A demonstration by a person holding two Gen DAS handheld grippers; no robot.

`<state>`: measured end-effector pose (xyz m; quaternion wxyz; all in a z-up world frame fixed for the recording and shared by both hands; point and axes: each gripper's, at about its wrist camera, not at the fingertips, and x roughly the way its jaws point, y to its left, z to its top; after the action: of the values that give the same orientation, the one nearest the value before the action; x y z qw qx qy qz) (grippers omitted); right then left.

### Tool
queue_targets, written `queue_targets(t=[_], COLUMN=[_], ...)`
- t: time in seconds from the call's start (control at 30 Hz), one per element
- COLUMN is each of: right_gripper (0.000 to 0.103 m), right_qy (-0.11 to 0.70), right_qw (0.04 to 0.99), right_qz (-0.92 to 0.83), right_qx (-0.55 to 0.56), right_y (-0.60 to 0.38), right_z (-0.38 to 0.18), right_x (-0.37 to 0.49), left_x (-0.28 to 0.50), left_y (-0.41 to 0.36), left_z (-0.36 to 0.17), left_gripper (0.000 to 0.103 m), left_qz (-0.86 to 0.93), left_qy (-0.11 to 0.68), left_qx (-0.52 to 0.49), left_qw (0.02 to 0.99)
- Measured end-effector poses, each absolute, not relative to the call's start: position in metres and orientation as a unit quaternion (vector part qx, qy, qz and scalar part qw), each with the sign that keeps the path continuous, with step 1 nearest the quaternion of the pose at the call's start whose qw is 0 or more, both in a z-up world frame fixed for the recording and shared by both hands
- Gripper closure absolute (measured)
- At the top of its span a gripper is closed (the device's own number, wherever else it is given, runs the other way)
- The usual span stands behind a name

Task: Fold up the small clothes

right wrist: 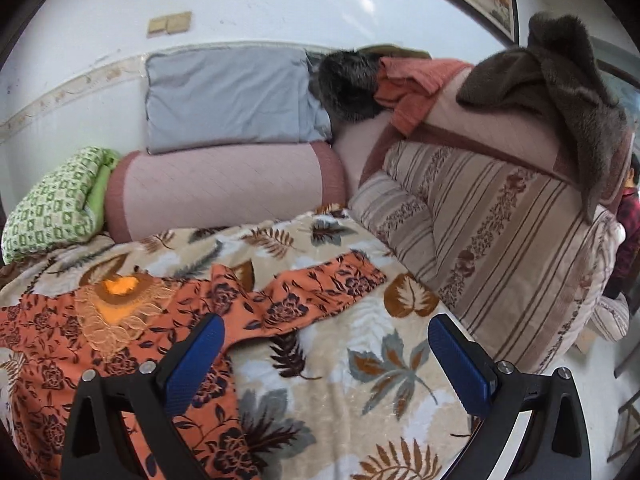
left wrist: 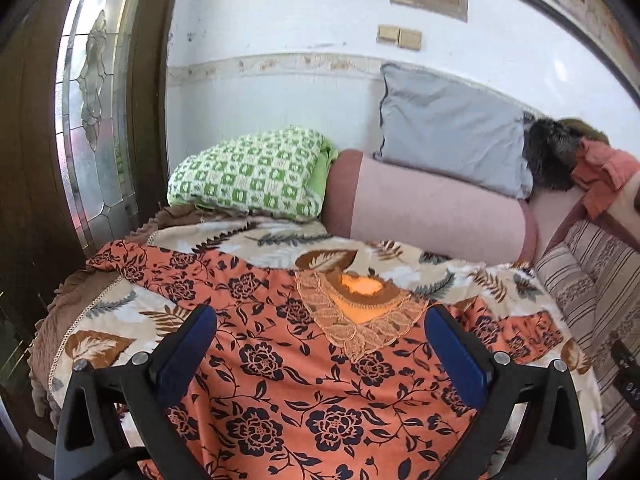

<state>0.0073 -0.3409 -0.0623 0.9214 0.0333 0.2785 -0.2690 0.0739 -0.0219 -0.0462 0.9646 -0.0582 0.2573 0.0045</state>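
Orange floral garment point(left wrist: 280, 352) spread flat on the leaf-print blanket point(right wrist: 360, 360) covering the bed, lace neckline point(left wrist: 356, 320) facing up, one sleeve point(right wrist: 320, 288) stretched out to the right. Left claw point(left wrist: 320, 344) hovers over the garment's chest, blue pads wide apart, nothing held. Right claw point(right wrist: 324, 356) hangs by the sleeve side, pads apart too, empty, pink bolster point(right wrist: 224, 188) behind

A garment point(left wrist: 320, 380) lies spread on a blanket point(right wrist: 360, 380) covering the bed. Behind it a bolster point(left wrist: 436, 212) lies along the wall, a pillow point(left wrist: 452, 136) leaning above, a folded quilt point(left wrist: 248, 176) at its left.
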Motion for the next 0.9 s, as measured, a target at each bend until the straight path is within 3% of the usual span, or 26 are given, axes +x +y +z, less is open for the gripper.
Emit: queue_targets(t=[0.17,0.4,0.9], right_gripper=[0.000,0.000,0.000], right_qy=[0.262,0.259,0.273], right_qw=[0.931,0.937,0.935], right_qz=[-0.253,-0.233,-0.224], right_qx=[0.030,0.022,0.021], right_y=[-0.318,-0.294,-0.289], right_z=[-0.045,-0.039,-0.050], right_x=[-0.006,-0.014,0.006], left_x=[0.056,0.040,0.059], left_y=[-0.016,-0.029,-0.039], left_z=[-0.032,-0.026,-0.043], left_gripper=[0.000,0.000,0.000], left_qz=[0.002,0.013,0.003], left_qy=[0.250,0.234,0.248], left_qx=[-0.050,0.035,0.052], left_qw=[0.967,0.972,0.967])
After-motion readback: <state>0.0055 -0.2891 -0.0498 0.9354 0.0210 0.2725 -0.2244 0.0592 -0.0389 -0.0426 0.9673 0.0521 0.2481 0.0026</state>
